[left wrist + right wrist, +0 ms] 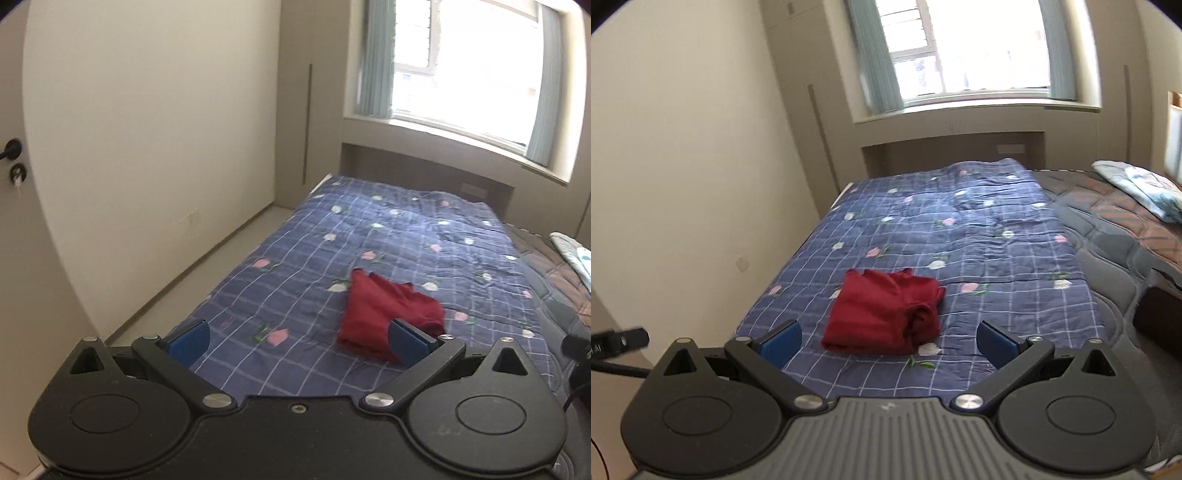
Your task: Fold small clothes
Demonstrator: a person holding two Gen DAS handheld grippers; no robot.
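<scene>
Lying on quilt [997,229], red garment [882,314] ahead of open right hand-held gripper [888,345]

Blue checked quilt [960,236] with small flower print covers the left part of the bed, brown quilted mattress [1115,206] bare to its right with a pale folded cloth [1141,184] on it. Window [979,48] with grey-blue curtains [875,55] behind the bed. Door handle [11,151] at far left.

Blue checked quilt [960,229] open across frame centre and upper middle. Folded red garment [882,314] sole obstacle, lower centre. Folded pale bedding [1137,188] blocks upper right; wall [683,166] bounds left.
</scene>
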